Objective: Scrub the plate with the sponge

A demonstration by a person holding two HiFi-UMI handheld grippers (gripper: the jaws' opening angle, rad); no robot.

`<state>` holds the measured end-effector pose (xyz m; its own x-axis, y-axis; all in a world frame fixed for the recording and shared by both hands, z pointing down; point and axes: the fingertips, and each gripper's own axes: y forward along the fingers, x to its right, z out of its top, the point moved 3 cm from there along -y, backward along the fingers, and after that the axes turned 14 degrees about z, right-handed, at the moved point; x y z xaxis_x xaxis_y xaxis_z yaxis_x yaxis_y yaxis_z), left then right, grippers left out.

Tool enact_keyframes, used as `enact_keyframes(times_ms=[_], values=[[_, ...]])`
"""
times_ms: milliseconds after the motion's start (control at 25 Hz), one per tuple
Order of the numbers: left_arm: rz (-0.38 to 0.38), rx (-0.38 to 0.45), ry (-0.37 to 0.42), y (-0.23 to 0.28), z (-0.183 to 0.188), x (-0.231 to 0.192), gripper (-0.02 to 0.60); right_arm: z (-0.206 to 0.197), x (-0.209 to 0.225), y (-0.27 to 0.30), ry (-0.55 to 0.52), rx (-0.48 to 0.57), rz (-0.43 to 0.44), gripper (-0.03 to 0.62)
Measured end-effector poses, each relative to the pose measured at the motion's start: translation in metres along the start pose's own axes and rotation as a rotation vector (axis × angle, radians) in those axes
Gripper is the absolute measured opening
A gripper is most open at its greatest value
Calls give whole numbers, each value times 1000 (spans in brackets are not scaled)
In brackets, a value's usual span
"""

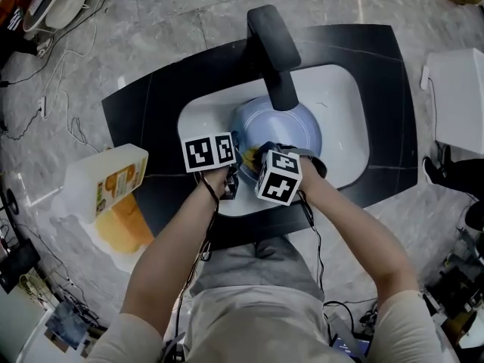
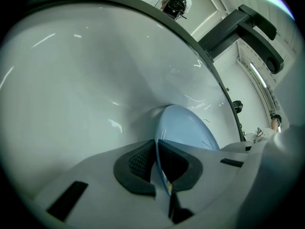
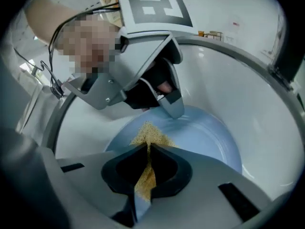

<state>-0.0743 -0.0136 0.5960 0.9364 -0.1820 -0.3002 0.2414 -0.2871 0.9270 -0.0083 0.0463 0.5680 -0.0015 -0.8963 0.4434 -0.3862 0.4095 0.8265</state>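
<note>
A light blue plate point(image 1: 299, 131) stands tilted in the white sink point(image 1: 344, 89). My left gripper point(image 1: 236, 166) is shut on the plate's near-left rim; in the left gripper view the plate point(image 2: 183, 125) runs edge-on between the pads of the gripper point(image 2: 157, 144). My right gripper point(image 1: 265, 156) is shut on a yellow sponge point(image 1: 250, 157). In the right gripper view the sponge point(image 3: 148, 135) sticks out past the gripper point(image 3: 147, 149) and presses on the plate's face point(image 3: 209, 132), just below the left gripper point(image 3: 172, 106) on the rim.
A black faucet point(image 1: 274, 51) arches over the basin's far side. A detergent bottle point(image 1: 106, 180) lies left of the black counter point(image 1: 144, 112), by a yellow patch point(image 1: 125, 229). A white box point(image 1: 457, 97) stands at the right. Cables lie on the floor at the left.
</note>
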Motion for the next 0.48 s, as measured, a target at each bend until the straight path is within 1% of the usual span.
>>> enact_keyframes(times_ms=[160,240,360,440,480], values=[[-18,-16,-12,-1,-6,1,28,1,36,-2,-42,-36,-100,44],[-22,-21,-15,-1,-8,2,28,-5,58,-6,-43,-36,-154,44],[-25,-25,-19,0,-8,1,28,-11,89,-14,19,2,-239,44],[-18,-18,-21,0,-8,0,28,-19,109,-22,83,-6,-315,44],[-11,-10,-18,0,-6,0,28,-25,117,-27,108,-28,-350,44]])
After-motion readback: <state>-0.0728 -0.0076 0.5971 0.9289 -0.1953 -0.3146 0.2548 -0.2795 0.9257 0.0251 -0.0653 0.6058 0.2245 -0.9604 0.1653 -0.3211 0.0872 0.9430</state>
